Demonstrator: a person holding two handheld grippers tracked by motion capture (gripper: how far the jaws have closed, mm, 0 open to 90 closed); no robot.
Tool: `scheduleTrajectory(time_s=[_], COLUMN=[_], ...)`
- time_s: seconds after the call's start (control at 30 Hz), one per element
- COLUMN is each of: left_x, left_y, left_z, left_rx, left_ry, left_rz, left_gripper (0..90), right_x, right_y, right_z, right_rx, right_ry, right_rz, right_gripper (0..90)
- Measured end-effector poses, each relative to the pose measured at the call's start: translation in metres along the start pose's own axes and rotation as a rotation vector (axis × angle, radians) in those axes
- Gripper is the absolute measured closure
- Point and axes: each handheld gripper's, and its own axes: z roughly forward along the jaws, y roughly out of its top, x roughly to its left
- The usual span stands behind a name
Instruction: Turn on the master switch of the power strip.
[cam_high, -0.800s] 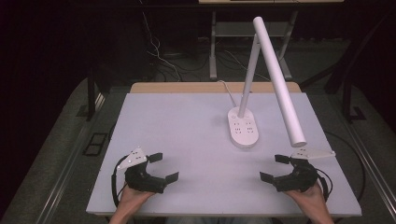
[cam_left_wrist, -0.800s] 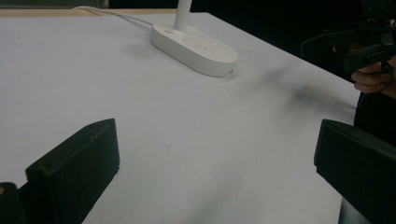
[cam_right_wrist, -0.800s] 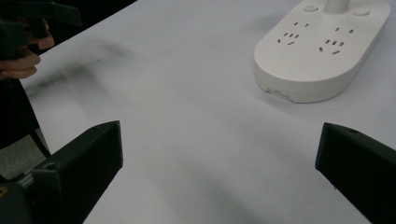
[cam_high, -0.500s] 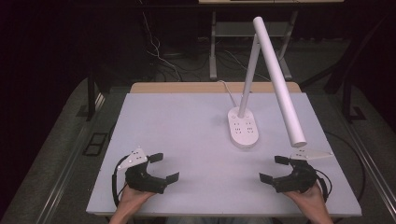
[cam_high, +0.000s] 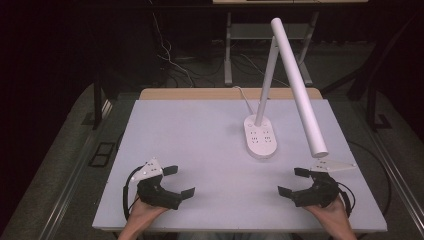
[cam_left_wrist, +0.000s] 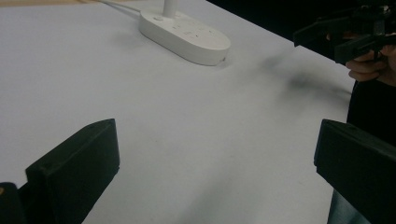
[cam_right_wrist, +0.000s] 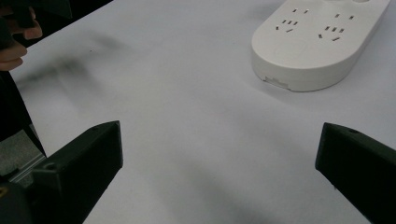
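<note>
A: Start at the left. What is your left gripper (cam_high: 175, 181) doing?

B: I hold it low over the near left part of the table (cam_high: 200, 135), jaws spread wide with nothing between them. It points inward, toward the middle. In the left gripper view its two black jaws rise from the bottom corners with bare white tabletop between them.

A: And in the middle?

B: Plain tabletop, then the desk lamp. Its base (cam_high: 259, 136) is a white oval with socket holes on top, sitting right of centre toward the far side. A slim post rises from it, and the long white lamp head (cam_high: 298, 85) slopes down from the top of the post toward the near right. A white cord runs from the base to the far edge.

A: How close are you to it?

B: Well apart on both sides. In the right gripper view the base (cam_right_wrist: 317, 42) lies ahead and to the upper right of my jaws, untouched.

A: The right gripper (cam_high: 294, 181)?

B: Also released, jaws wide and empty, hovering near the right front of the table, below the low end of the lamp head and pointing inward toward the left one.
</note>
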Motion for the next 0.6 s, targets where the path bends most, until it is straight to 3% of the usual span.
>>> scheduleTrajectory(time_s=[0.6], left_x=[0.0033], left_y=[0.0092], left_z=[0.0050], left_rx=[0.062], left_ry=[-0.051], left_rz=[-0.016], left_gripper=[0.0], right_x=[-0.0022], right_y=[-0.0012], right_z=[-0.0038], right_rx=[-0.008], right_ry=[-0.007], right_rz=[0.010], right_gripper=[0.2])
